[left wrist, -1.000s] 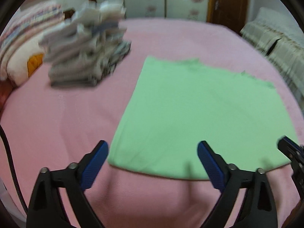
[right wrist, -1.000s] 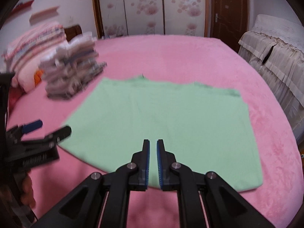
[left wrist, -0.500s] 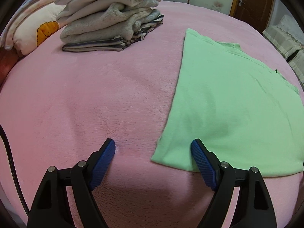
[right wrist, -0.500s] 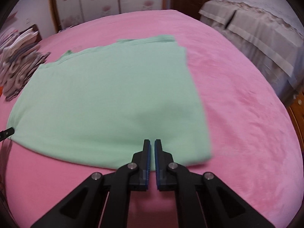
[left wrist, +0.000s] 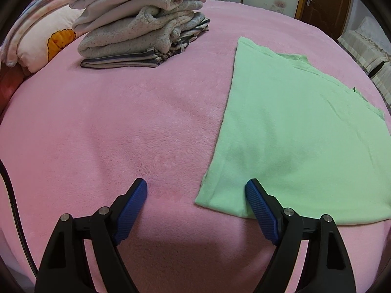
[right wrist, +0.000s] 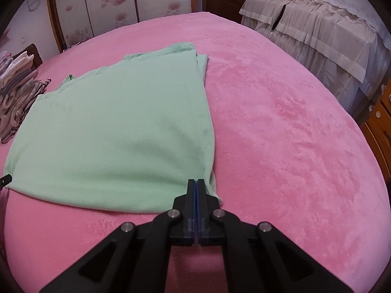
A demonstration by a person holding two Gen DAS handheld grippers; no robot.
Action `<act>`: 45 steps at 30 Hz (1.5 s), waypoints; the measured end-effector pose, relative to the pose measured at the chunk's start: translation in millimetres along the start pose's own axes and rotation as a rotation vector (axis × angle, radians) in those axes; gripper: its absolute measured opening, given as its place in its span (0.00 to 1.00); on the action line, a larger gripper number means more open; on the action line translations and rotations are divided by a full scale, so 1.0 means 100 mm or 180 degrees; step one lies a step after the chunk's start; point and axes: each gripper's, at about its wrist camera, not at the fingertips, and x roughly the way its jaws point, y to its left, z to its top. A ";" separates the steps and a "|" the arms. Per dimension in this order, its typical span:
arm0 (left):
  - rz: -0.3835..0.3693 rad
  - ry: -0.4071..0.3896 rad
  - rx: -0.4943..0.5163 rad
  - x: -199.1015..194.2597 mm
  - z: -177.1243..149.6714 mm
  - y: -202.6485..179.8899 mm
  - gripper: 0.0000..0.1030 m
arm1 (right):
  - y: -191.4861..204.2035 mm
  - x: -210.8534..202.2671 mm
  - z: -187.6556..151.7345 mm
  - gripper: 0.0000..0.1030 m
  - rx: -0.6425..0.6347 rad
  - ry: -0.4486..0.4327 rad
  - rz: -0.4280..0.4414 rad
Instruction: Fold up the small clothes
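Observation:
A light green garment (left wrist: 305,127) lies flat on the pink bed; it also shows in the right wrist view (right wrist: 117,131). My left gripper (left wrist: 195,190) is open and straddles the garment's near left corner, its right finger (left wrist: 256,195) resting on the cloth. My right gripper (right wrist: 196,183) is shut, its tips over the garment's near right corner. I cannot tell whether cloth is pinched between them.
A stack of folded clothes (left wrist: 141,29) sits at the far left of the pink blanket (left wrist: 97,134), also seen in the right wrist view (right wrist: 17,90). A pillow (left wrist: 44,36) lies beside it. A beige-covered bed (right wrist: 330,36) stands to the right.
Both grippers have moved apart along the garment's near edge, the left to its left corner and the right to its right corner, and lower toward the cloth.

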 end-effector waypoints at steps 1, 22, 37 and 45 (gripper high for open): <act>-0.0021 -0.0007 -0.0010 -0.06 0.01 0.00 0.80 | -0.01 -0.05 0.02 0.00 0.0038 -0.0011 0.0031; -0.0945 0.0228 -0.0916 -0.39 -0.23 0.19 0.86 | 1.39 -0.61 0.24 0.03 -0.0552 -0.0491 0.0782; -0.1638 -0.0181 -0.1401 0.20 -0.30 0.24 0.85 | 1.81 -0.14 0.05 0.03 -0.0687 -0.0285 0.0875; -0.1842 -0.0350 -0.1437 0.37 -0.03 0.11 0.85 | 1.82 -0.06 0.13 0.03 -0.0671 -0.0297 0.0795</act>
